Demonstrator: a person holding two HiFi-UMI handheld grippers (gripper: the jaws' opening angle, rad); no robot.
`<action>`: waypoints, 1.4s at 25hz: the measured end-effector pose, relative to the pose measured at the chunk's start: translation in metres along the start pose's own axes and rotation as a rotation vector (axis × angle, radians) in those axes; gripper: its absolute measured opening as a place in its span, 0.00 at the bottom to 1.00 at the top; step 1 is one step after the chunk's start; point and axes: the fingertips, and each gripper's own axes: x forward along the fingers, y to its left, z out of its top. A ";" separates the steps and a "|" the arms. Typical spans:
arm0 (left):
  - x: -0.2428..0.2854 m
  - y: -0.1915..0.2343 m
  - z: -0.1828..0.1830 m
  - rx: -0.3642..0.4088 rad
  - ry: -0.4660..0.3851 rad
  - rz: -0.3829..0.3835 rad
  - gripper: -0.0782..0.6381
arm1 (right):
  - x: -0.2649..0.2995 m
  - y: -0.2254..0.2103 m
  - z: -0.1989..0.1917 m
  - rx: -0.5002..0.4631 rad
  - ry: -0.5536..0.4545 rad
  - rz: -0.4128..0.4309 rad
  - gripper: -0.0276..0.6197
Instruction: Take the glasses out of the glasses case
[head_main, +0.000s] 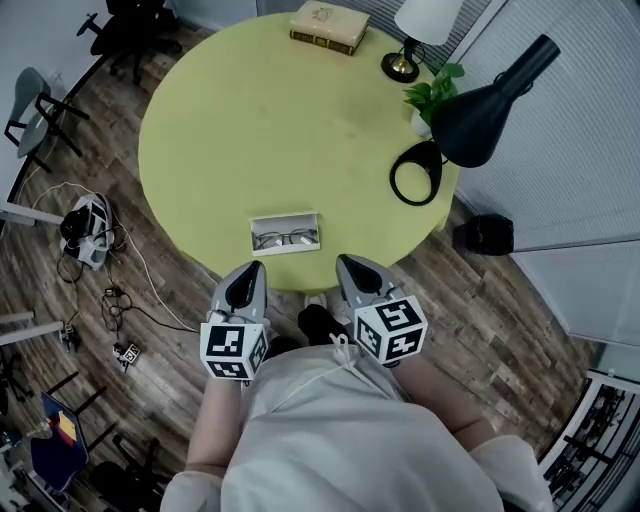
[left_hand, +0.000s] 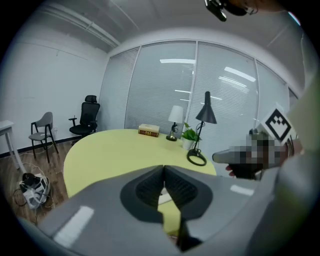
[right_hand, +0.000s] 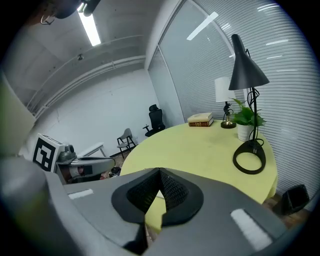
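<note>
Glasses (head_main: 286, 239), thin-rimmed, lie in the flat rectangular white case (head_main: 285, 220) at frame centre on the round yellow-green table (head_main: 260, 120); left tool (head_main: 251, 268) and right tool (head_main: 346, 263) are clenched, empty.

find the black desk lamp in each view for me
Head view: black desk lamp, upper right, at the table's right edge.
Left gripper view: lamp just right of centre.
Right gripper view: lamp on the right, tall.
Shared landmark: the potted plant beside its ring base.
</note>
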 end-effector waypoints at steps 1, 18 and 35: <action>0.010 0.003 -0.001 -0.016 0.007 0.010 0.12 | 0.007 -0.008 0.000 -0.001 0.013 0.003 0.04; 0.105 0.030 -0.039 0.193 0.185 -0.100 0.12 | 0.095 -0.040 -0.034 0.059 0.210 0.013 0.04; 0.147 0.009 -0.099 0.670 0.568 -0.429 0.24 | 0.116 -0.030 -0.049 0.092 0.297 0.023 0.04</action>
